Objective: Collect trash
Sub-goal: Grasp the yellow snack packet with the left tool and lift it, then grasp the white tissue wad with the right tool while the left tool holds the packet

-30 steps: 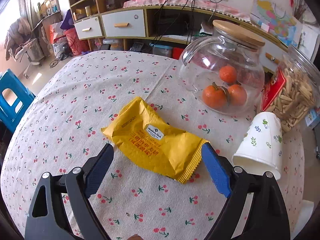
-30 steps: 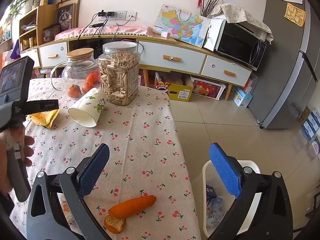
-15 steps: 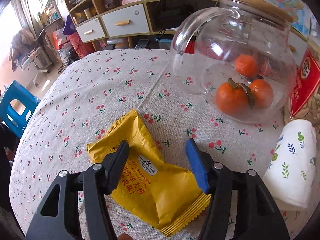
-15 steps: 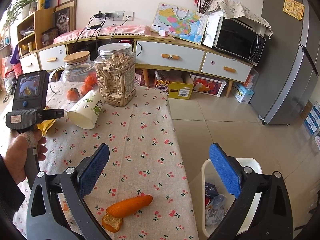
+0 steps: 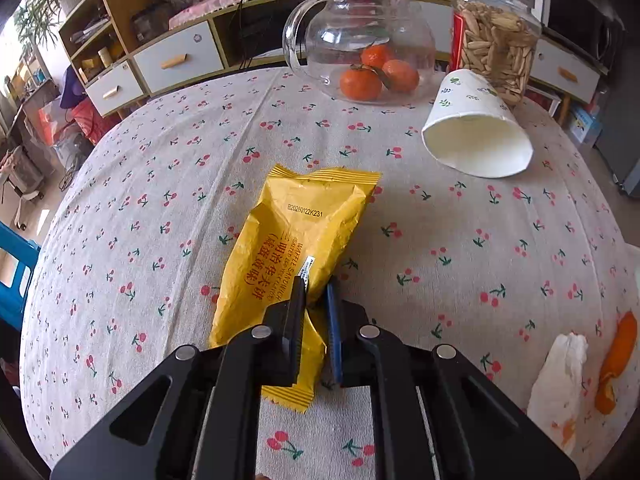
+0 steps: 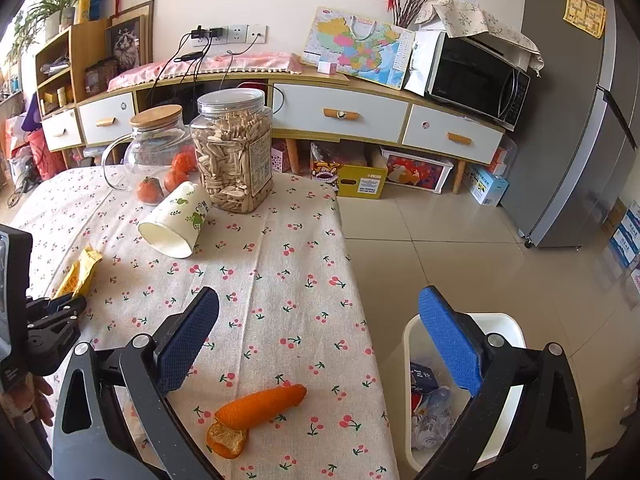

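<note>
Cherry-print counter (image 5: 460,216): left gripper (image 5: 316,300) fingers clamp yellow wrapper (image 5: 296,240) near its near end; lift cleanly; right gripper (image 6: 320,340) gapes empty.

Black claw (image 5: 316,292), blue pads (image 6: 452,340)

Glass jar of tangerines (image 5: 370,72) with wooden lid, plastic jar of seeds (image 5: 496,36) beside it, cherry-print tablecloth (image 5: 160,200) — microwave (image 6: 476,80), grey fridge (image 6: 580,120).

I see a yellow wrapper (image 5: 304,232) with red print, a cherry-patterned cream counter (image 5: 160,184) cloth, and orange peel (image 6: 256,408).
</note>
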A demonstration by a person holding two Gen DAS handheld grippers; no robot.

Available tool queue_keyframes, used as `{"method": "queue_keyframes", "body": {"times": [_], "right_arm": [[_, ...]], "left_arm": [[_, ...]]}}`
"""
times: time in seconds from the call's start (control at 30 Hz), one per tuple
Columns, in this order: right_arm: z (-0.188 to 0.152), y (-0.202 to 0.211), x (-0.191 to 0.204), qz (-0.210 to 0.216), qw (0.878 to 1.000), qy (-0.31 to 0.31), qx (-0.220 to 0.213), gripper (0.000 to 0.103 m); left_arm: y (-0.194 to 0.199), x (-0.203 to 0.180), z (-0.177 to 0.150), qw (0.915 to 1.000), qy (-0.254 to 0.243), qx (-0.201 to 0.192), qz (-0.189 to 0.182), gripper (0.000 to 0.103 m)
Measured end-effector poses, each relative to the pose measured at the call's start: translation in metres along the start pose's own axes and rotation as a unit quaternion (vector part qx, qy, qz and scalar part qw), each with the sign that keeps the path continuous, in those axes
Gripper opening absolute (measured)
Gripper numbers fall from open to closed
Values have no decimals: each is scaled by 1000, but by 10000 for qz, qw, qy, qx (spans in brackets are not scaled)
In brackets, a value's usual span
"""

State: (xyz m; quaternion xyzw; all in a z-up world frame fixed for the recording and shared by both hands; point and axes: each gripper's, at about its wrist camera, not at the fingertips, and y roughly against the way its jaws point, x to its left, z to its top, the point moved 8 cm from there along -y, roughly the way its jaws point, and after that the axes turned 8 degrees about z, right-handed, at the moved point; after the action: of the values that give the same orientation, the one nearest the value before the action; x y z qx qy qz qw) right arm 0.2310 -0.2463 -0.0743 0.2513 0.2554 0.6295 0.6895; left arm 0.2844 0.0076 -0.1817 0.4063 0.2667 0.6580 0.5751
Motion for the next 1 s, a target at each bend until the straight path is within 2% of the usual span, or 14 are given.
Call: {"method": "queue_keyframes", "body": {"times": [0.07,0.13,0.17,0.2,0.27,0.3,0.37,0.53,0.6,0.7,0.77,0.83,0.9,1.0], "right_arm": [[0,0,2,5,10000,29,-4,96],[0,0,2,2,10000,42,-8,96],[0,0,2,6,10000,38,-5,96],[0,0,2,11,10000,32,-2,96],[-1,0,3,21,10000,27,9,96],[-1,0,2,19,10000,35,15,96],[-2,0,3,33,10000,33,27,96],[-1,1,2,49,10000,-7,27,96],[-1,1,1,134,9999,-66,62,96],[-3,-2,4,377,9990,-168,179,96],[-5,-3,9,516,9982,-175,259,96],[-7,-4,15,644,9973,-124,335,96],[-10,-4,23,762,9963,-54,406,96],[-14,-3,36,940,9943,22,501,96]], "left_arm": [[7,1,-1,9999,-100,9,-84,25],[15,6,6,9998,-151,-158,7,75],[23,7,10,9993,-151,-322,85,81],[28,8,16,9988,-174,-446,85,82],[32,3,23,9985,-301,-449,93,87],[29,0,27,9982,-405,-402,165,93],[18,-7,33,9969,-718,-259,196,94],[-26,-18,32,9890,-1393,449,192,96],[-33,-12,36,9909,-1197,619,-25,97],[-45,-1,31,9880,-665,1206,-700,95],[-40,2,28,9882,-732,1078,-806,84],[-30,1,22,9879,-790,947,-939,60],[-20,1,15,9878,-823,859,-1006,43],[-8,4,2,9904,-805,701,-881,30]]}}
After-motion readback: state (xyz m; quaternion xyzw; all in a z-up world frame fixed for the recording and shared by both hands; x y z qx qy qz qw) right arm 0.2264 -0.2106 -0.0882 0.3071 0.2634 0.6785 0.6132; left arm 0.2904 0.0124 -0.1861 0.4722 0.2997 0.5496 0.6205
